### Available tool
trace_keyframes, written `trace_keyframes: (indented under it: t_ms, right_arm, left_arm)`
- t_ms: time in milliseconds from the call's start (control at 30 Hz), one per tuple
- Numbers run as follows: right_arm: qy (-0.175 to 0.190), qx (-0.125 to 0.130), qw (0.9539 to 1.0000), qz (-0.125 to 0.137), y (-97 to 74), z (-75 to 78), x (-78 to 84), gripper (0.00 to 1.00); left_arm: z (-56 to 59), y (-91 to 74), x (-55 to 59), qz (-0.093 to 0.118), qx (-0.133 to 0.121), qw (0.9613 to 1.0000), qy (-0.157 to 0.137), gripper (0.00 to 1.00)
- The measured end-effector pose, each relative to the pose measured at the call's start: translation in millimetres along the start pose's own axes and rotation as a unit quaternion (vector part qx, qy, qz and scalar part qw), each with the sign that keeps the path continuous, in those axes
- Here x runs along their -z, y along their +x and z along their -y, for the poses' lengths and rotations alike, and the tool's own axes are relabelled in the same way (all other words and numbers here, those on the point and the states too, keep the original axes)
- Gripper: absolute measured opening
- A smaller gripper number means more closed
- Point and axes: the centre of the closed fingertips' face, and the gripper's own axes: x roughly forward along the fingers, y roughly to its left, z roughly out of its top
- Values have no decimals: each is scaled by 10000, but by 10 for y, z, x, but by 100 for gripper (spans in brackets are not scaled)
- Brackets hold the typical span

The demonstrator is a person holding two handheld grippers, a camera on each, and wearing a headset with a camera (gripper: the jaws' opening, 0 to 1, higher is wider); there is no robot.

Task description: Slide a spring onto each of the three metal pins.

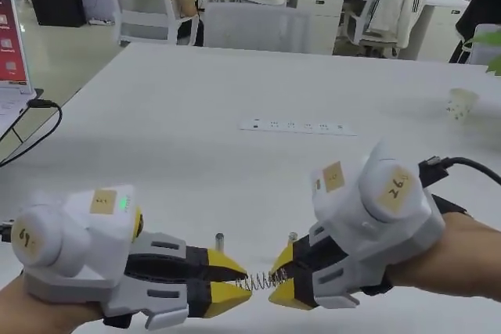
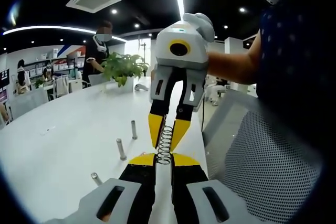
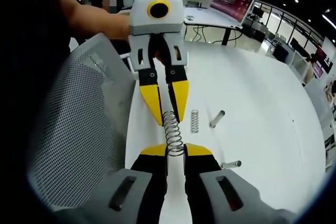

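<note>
A metal spring hangs level between my two grippers, just above the white table. My left gripper is shut on its left end and my right gripper on its right end, their yellow tips facing each other. The left gripper view has the spring running from my left gripper up to the right gripper. Three upright metal pins stand bare just beside it. A second spring lies on the table next to a pin.
A white power strip lies mid-table and a small white cup sits at the far right. A black cable runs off the left edge. A mesh chair back sits close to the table's near edge. Chairs and people are beyond the table.
</note>
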Motion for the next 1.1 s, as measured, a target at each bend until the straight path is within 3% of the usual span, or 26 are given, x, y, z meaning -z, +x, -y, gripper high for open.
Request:
trace_keyframes:
  t_ms: [333, 1100]
  right_arm:
    - [65, -82, 9997, 242, -44, -39, -150, 9]
    - [-69, -207, 9997, 112, -10, -121, -278, 8]
  left_arm:
    - [9, 11, 20, -59, 27, 10000, 51, 2]
    - [43, 31, 72, -150, 103, 9998, 13, 2]
